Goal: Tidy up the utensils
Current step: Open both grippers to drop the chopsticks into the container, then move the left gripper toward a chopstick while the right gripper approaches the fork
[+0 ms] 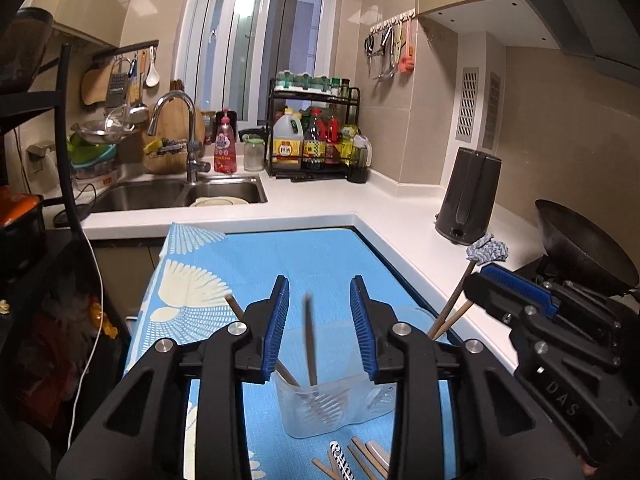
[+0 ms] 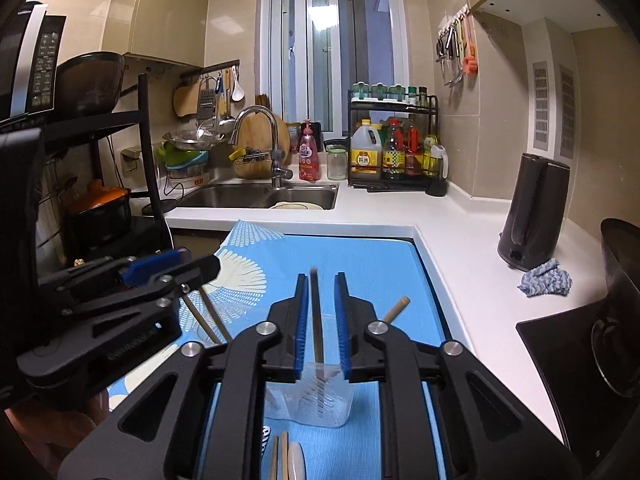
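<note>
A clear plastic cup (image 1: pixel 320 408) stands on the blue patterned mat (image 1: pixel 312 256) and holds several wooden chopsticks. My left gripper (image 1: pixel 319 312) is open above the cup, with one upright chopstick (image 1: pixel 309 340) blurred between its blue pads, not touched. My right gripper (image 2: pixel 322 312) has its pads a little apart around an upright chopstick (image 2: pixel 316 320) whose lower end is in the cup (image 2: pixel 316 400); whether they touch it is unclear. More chopsticks and a patterned utensil (image 1: pixel 340 460) lie on the mat in front of the cup. The right gripper also shows at the right of the left wrist view (image 1: pixel 516 292).
A white L-shaped counter (image 2: pixel 460 248) surrounds the mat. A dark kettle (image 2: pixel 532 216), a blue rag (image 2: pixel 546 278) and a black wok (image 1: pixel 584 248) stand on the right. A sink (image 2: pixel 264 196), a condiment rack (image 2: pixel 394 148) and a pot shelf (image 2: pixel 100 208) lie beyond.
</note>
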Action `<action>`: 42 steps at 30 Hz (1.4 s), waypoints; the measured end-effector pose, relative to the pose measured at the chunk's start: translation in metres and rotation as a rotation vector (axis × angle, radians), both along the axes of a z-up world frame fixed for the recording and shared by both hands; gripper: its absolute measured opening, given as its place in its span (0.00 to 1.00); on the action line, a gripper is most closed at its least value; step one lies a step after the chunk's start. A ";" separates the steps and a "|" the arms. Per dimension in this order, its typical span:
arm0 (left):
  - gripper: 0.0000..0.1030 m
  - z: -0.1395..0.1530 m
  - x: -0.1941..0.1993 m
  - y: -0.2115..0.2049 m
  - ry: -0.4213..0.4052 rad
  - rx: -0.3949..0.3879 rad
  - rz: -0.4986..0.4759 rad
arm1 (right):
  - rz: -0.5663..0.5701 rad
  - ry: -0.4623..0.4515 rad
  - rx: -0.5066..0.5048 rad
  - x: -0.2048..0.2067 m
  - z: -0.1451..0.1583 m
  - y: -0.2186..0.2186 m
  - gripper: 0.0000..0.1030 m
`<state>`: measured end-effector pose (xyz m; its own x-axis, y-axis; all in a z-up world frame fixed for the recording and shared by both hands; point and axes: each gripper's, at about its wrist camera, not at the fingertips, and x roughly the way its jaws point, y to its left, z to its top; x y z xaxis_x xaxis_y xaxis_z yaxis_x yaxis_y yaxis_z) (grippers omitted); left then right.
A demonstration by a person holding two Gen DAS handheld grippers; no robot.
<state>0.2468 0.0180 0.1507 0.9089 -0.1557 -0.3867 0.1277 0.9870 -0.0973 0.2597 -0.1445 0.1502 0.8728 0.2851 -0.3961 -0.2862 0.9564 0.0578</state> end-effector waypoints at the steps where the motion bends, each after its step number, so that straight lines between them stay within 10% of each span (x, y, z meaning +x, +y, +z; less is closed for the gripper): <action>1: 0.33 0.004 -0.004 0.000 -0.010 0.005 0.004 | -0.002 -0.002 0.002 -0.003 0.001 -0.001 0.22; 19: 0.58 0.024 -0.089 0.010 -0.002 -0.034 0.036 | -0.014 -0.089 0.052 -0.100 0.031 -0.031 0.24; 26: 0.79 -0.029 -0.151 0.005 0.013 -0.006 0.074 | -0.044 -0.013 0.081 -0.155 -0.017 -0.054 0.27; 36: 0.76 -0.132 -0.211 -0.034 0.092 0.097 0.070 | -0.080 0.174 0.096 -0.194 -0.111 -0.078 0.28; 42: 0.61 -0.159 -0.215 -0.032 0.186 0.006 0.094 | -0.088 0.216 0.103 -0.200 -0.134 -0.090 0.28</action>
